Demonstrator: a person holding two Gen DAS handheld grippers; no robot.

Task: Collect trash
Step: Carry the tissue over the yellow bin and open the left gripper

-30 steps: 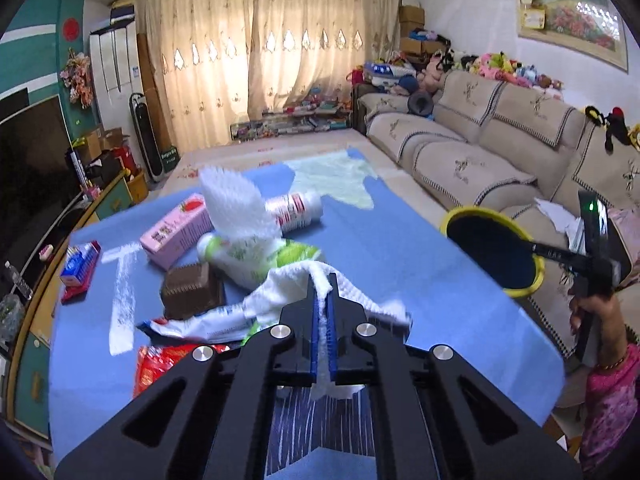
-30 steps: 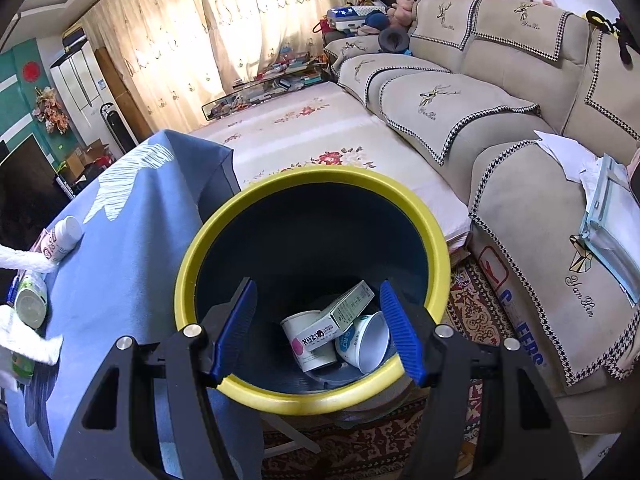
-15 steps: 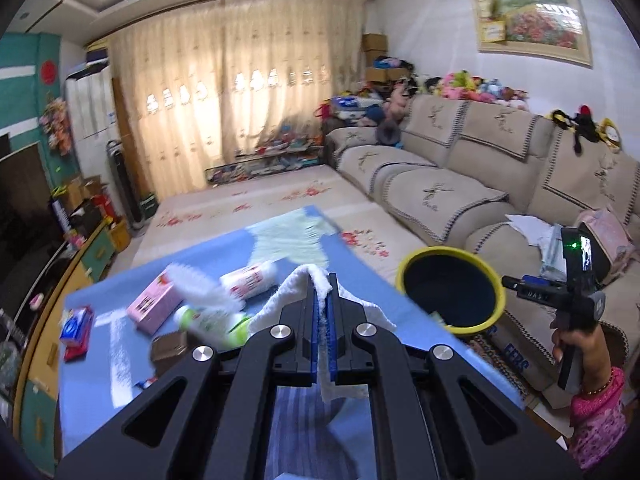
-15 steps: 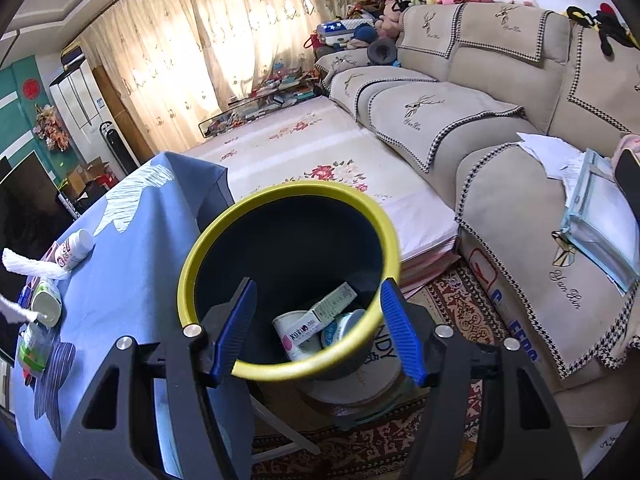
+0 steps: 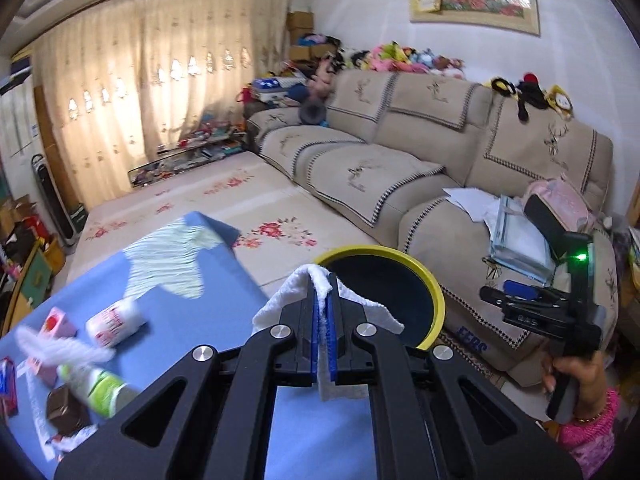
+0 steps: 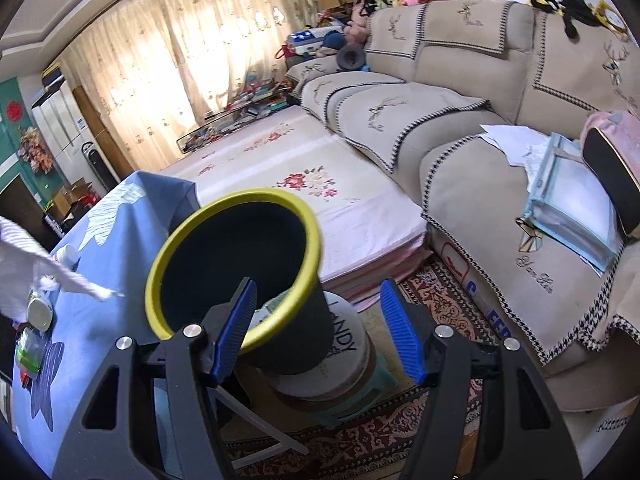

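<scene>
My left gripper (image 5: 325, 300) is shut on a white tissue (image 5: 280, 300) that drapes over both sides of its fingers. It hangs over the right edge of the blue-clothed table (image 5: 192, 320), just short of the black bin with a yellow rim (image 5: 437, 300). In the right wrist view that bin (image 6: 256, 196) stands close ahead and to the left. My right gripper (image 6: 318, 292) is open and empty, with its left finger in front of the rim. The tissue (image 6: 68, 280) shows blurred at the left edge. A hand holds the right gripper (image 5: 540, 312) beyond the bin.
On the table's left lie a pink carton (image 5: 56, 322), a white bottle (image 5: 116, 322), a green and white bottle (image 5: 98, 384), a brown box (image 5: 64, 412) and another tissue (image 5: 64, 350). The bin stands on a white bucket (image 6: 340, 364). A beige sofa (image 5: 400, 168) runs along the right.
My left gripper has carried the tissue rightward from over the trash pile to the table's edge by the bin. My right gripper has drawn back, so the bin's contents are out of sight.
</scene>
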